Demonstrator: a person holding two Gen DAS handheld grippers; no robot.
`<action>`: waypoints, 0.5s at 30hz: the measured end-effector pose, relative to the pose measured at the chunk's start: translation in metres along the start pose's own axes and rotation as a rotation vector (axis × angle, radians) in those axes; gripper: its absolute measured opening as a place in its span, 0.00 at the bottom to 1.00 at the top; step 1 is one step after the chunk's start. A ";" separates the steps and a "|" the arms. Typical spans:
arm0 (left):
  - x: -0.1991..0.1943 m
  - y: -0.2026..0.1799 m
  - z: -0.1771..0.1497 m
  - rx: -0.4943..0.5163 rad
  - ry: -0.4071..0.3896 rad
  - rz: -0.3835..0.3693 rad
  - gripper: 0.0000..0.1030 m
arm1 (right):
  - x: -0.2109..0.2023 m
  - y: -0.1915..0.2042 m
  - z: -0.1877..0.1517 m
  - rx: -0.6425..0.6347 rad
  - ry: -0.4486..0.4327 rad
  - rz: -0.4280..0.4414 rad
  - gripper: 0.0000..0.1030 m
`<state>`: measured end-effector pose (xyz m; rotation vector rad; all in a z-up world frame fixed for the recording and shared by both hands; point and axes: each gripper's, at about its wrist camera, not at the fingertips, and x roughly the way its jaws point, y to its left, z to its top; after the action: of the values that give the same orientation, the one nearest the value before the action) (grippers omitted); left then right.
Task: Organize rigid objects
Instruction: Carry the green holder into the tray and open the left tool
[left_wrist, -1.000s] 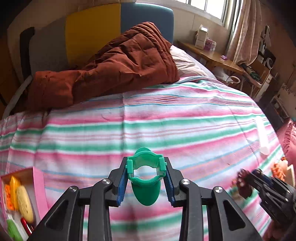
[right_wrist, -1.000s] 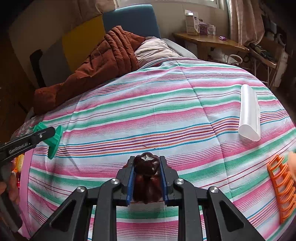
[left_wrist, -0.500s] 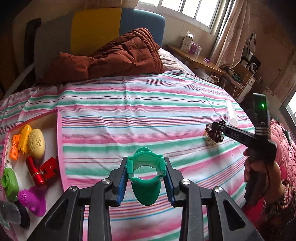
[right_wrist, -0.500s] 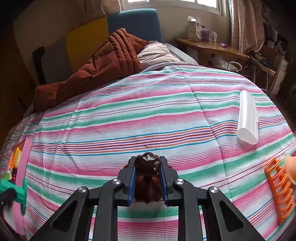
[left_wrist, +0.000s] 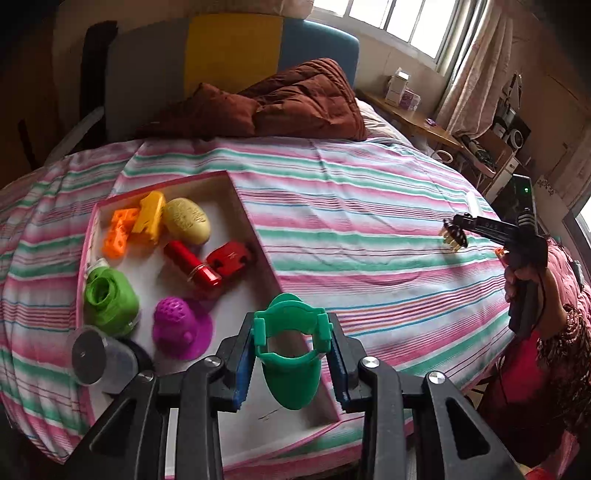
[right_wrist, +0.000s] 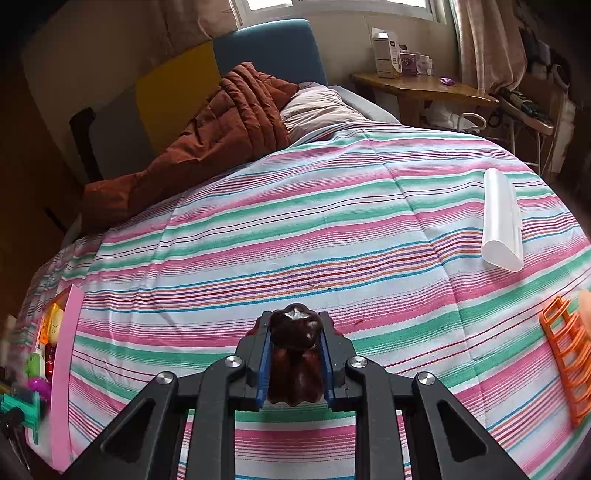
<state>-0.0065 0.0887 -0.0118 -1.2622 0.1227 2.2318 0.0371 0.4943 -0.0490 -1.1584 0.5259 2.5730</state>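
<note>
My left gripper (left_wrist: 291, 354) is shut on a green plastic piece (left_wrist: 290, 373) and holds it over the near right part of a pink-rimmed box (left_wrist: 255, 236). The box holds several toys: a green cup (left_wrist: 109, 299), a purple piece (left_wrist: 177, 325), a red cylinder (left_wrist: 192, 266), a red car (left_wrist: 231, 258), a yellow egg shape (left_wrist: 186, 219). My right gripper (right_wrist: 293, 354) is shut on a dark brown ridged piece (right_wrist: 295, 354) above the striped bedspread; it also shows in the left wrist view (left_wrist: 452, 236). The box edge (right_wrist: 62, 350) lies at the far left of the right wrist view.
A white tube-like case (right_wrist: 502, 221) and an orange slotted rack (right_wrist: 569, 354) lie on the bedspread at the right. A brown quilt (left_wrist: 280, 103) and pillow are at the bed's head. A wooden side table (right_wrist: 417, 85) stands beyond.
My left gripper has swung left with the green piece, from over the bare bedspread to over the box. My right gripper still holds the brown piece and has shifted only slightly.
</note>
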 end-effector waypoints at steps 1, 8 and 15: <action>-0.001 0.008 -0.003 -0.009 0.006 0.005 0.34 | -0.001 0.003 -0.001 -0.007 -0.005 0.005 0.21; -0.002 0.041 -0.029 0.023 0.067 0.032 0.34 | -0.010 0.024 -0.006 -0.057 -0.036 0.055 0.21; 0.002 0.050 -0.037 0.075 0.077 0.083 0.34 | -0.014 0.048 -0.015 -0.139 -0.047 0.076 0.21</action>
<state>-0.0050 0.0347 -0.0438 -1.3249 0.2898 2.2265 0.0378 0.4434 -0.0377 -1.1384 0.3932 2.7322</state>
